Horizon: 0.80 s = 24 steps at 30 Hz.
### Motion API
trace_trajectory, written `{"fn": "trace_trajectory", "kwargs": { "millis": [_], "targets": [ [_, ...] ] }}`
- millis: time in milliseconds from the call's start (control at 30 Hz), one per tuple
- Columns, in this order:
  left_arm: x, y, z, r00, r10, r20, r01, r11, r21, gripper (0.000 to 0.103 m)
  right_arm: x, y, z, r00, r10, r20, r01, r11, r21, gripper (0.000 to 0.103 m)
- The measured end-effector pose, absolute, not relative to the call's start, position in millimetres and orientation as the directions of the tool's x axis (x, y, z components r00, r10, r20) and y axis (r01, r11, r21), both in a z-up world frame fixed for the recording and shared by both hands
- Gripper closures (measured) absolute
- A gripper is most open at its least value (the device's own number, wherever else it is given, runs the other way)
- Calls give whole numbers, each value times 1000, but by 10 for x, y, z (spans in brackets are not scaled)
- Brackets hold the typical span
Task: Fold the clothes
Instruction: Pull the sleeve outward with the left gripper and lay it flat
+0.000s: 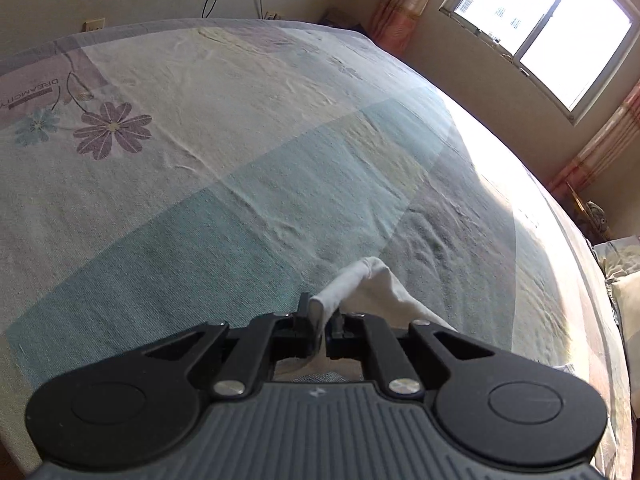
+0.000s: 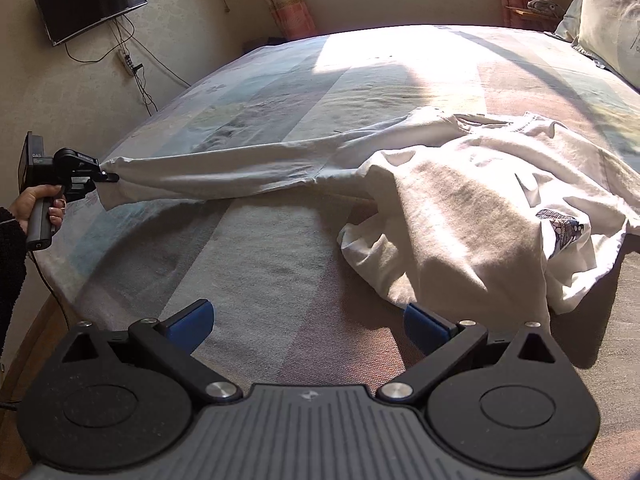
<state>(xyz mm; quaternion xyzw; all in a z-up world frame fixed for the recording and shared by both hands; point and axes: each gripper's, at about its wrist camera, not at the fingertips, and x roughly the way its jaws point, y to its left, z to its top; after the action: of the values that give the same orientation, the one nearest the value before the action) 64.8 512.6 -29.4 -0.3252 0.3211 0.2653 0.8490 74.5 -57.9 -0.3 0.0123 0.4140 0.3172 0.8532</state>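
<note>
The left gripper is clenched on the cuff of a white long-sleeved shirt, the cloth pinched between its black fingers and bunched just beyond them. Seen from the right wrist camera, that same gripper sits at the far left of the scene, held by a hand in a dark fuzzy sleeve, with the shirt's sleeve drawn out in a long, nearly straight line toward it and lifted off the bed. The right gripper is released — its blue-padded fingers stand wide apart with nothing between them, over bare bedsheet at the near edge, the right one just beside the shirt's hem. The shirt's body lies rumpled on the right half of the bed, a dark printed patch showing at a fold. Sunlight falls across the far side of the patterned sheet — a window and pink curtains lie beyond, and a wall-mounted screen hangs far left.
</note>
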Motion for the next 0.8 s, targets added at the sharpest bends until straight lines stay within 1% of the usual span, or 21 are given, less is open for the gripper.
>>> {"fn": "trace_trajectory", "kwargs": {
  "millis": [100,200,267,333,400,467,500,533,600,700,800],
  "targets": [
    [822,5102,-352,588,255,-768,-681,667,-300,90,747,-540,-33,463,497,-733,-524,821,226,0],
    [873,5019,-388,529,308,-790,-685,705,-184,83,744,-496,-61,471,434,-768,-520,840,155,0],
    [875,4984,-419,503,315,-804,-678,721,-142,80,748,-484,-85,474,388,-790,-517,849,107,0],
    [846,4946,-417,489,317,-812,-666,737,-114,70,752,-485,-103,462,380,-801,-518,849,104,0],
    [798,4899,-392,486,320,-813,-654,751,-96,66,752,-486,-119,450,377,-809,-520,847,105,0],
    [752,4813,-346,493,317,-810,-632,770,-83,65,740,-485,-127,443,376,-814,-524,845,105,0],
    [730,4760,-321,497,316,-808,-619,782,-75,63,733,-484,-128,443,377,-814,-526,844,105,0],
    [715,4695,-300,500,312,-808,-603,795,-66,58,719,-491,-122,441,384,-811,-530,841,110,0],
    [682,4543,-259,507,301,-807,-572,818,-54,55,688,-508,-107,436,399,-806,-537,835,122,0],
    [652,4288,-230,528,257,-809,-512,857,-62,51,635,-549,-76,430,421,-799,-546,826,142,0],
    [635,3965,-229,552,188,-812,-438,894,-91,47,570,-608,-39,432,434,-791,-547,823,153,0]
  ]
}}
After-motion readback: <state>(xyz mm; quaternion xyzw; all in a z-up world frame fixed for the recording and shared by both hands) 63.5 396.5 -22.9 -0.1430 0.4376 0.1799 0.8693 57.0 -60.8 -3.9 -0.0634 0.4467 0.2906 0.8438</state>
